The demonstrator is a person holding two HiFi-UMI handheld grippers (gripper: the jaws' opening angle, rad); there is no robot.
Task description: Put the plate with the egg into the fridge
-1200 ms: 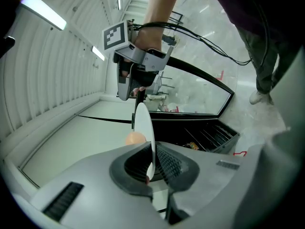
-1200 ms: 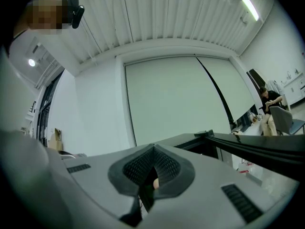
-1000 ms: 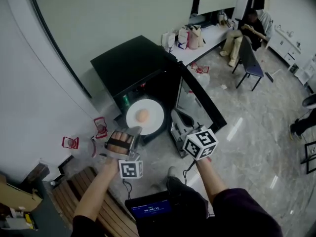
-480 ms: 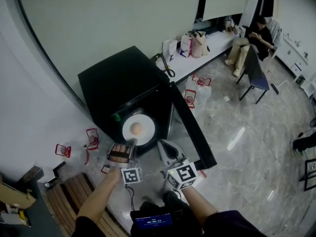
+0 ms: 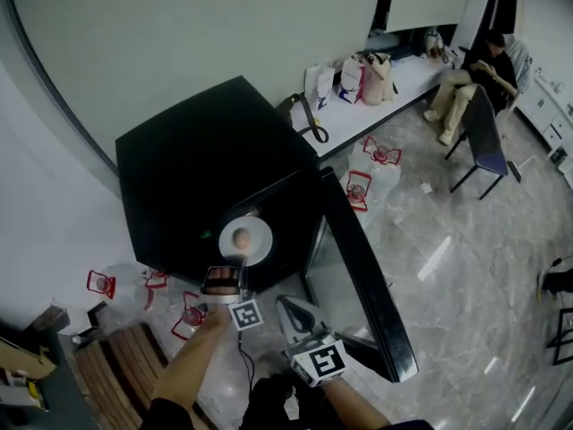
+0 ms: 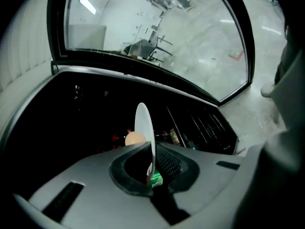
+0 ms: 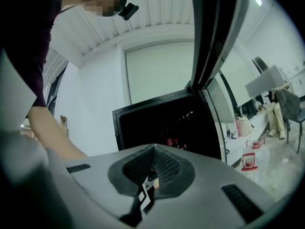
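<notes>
The black fridge (image 5: pixel 197 168) stands with its glass door (image 5: pixel 363 276) swung open toward 5 o'clock. At the fridge's dark mouth is the white plate (image 5: pixel 257 240), its 6 o'clock rim pinched between the nearly closed fingers of the left gripper (image 6: pixel 150 168). The egg (image 5: pixel 240 237) rests on the plate. The right gripper (image 7: pixel 151 174), at 4 o'clock of the left one, has its fingers pressed together on nothing.
</notes>
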